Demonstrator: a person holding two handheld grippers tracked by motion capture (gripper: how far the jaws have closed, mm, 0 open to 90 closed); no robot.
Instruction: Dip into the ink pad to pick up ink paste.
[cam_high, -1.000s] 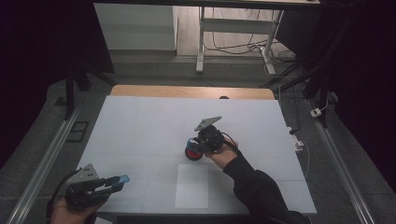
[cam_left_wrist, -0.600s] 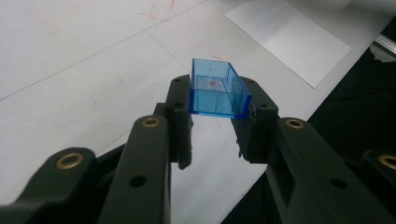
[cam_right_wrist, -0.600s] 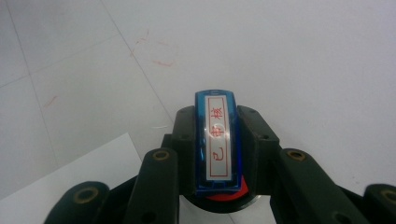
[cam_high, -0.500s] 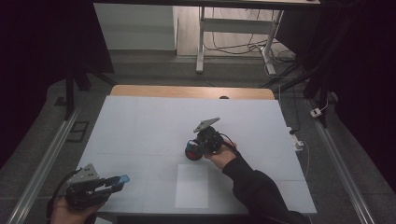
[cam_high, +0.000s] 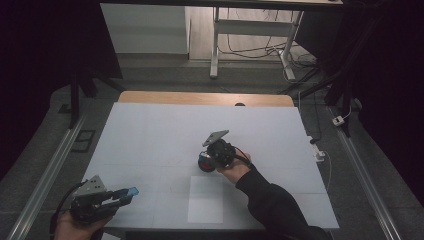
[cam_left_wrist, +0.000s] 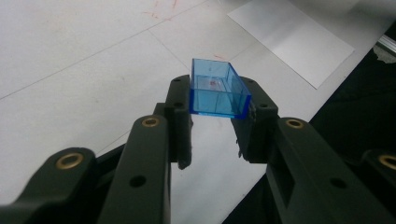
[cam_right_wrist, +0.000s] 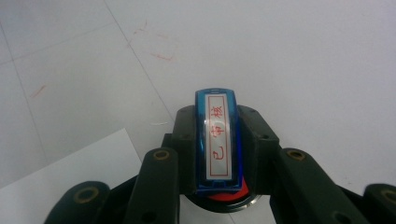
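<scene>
Left gripper view shows the left tool (cam_left_wrist: 217, 128) clamped on a clear blue plastic cap (cam_left_wrist: 217, 93) above the white desk (cam_left_wrist: 70, 70). The right tool (cam_right_wrist: 217, 154) grips a blue stamp with red characters (cam_right_wrist: 218, 140) (its red base down); press it straight onto the white paper sheet (cam_high: 206, 199).

The left gripper (cam_high: 117, 196) sits low at the near left corner of the high view, held in the person's left hand (cam_high: 75, 227), its two black jaws pointing to the right and clamped on a small blue clear box (cam_left_wrist: 217, 91). The right gripper (cam_high: 206, 161) is out over the middle, gripped by the right hand (cam_high: 235, 170) at the end of a dark-sleeved forearm (cam_high: 272, 200) that reaches in from the bottom edge. Its jaws point left and are closed tight on a blue stamp (cam_right_wrist: 218, 142), seen in the right gripper view.
</scene>
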